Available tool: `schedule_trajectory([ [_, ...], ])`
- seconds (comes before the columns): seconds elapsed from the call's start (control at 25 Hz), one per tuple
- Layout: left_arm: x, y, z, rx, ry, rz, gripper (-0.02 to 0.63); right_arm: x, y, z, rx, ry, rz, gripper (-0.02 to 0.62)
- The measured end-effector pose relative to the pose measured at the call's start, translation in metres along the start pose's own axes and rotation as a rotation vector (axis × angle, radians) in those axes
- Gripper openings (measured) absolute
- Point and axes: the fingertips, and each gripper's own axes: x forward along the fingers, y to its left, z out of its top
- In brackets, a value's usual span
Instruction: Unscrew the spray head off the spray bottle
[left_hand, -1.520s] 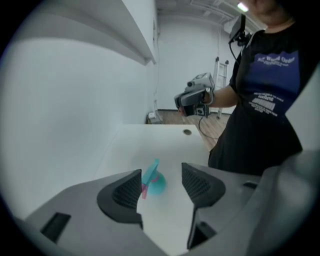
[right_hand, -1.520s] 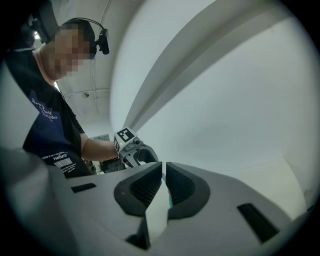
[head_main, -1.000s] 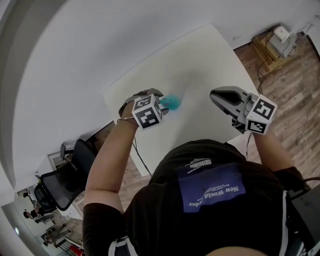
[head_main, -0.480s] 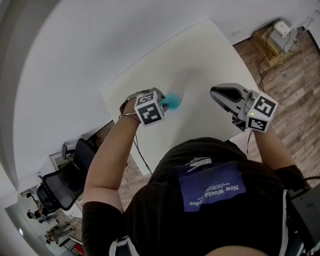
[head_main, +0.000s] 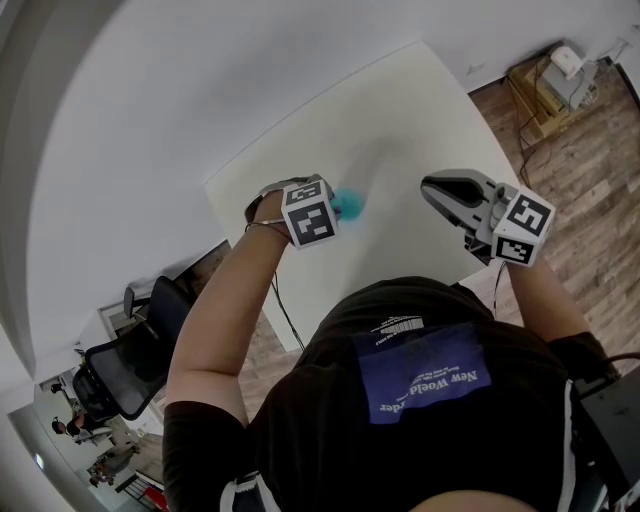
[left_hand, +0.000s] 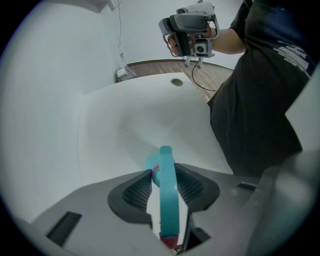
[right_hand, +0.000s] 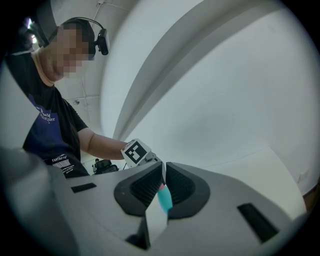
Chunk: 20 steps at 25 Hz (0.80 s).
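Note:
A small teal spray bottle (head_main: 349, 205) with pink trim is held over the white table (head_main: 420, 110). In the left gripper view its long teal part (left_hand: 166, 190) runs up between the jaws and both ribbed pads press on it. My left gripper (left_hand: 164, 172) is shut on it; in the head view the marker cube (head_main: 311, 212) hides the jaws. My right gripper (head_main: 427, 187) hovers to the right, apart from the bottle, jaws shut with nothing held (right_hand: 162, 167). Through their slit a sliver of the teal bottle (right_hand: 164, 199) shows.
The table's right edge borders a wooden floor (head_main: 580, 170) with a box and cables at the far right. A black office chair (head_main: 130, 360) stands to the left below the table. A white wall curves behind the table. A round hole (left_hand: 176, 82) sits in the tabletop.
My left gripper has shifted slightly to the right and its marker cube has turned, staying at the teal bottle. The right gripper has not moved.

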Motion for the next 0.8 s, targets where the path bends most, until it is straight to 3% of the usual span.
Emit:
schedule_trajectory([
  [0.8,0.006,0.0011,0.003,-0.037,-0.018,-0.005,0.149,0.0029,0.0054,0.0017,-0.006,0.0,0.003,-0.002],
])
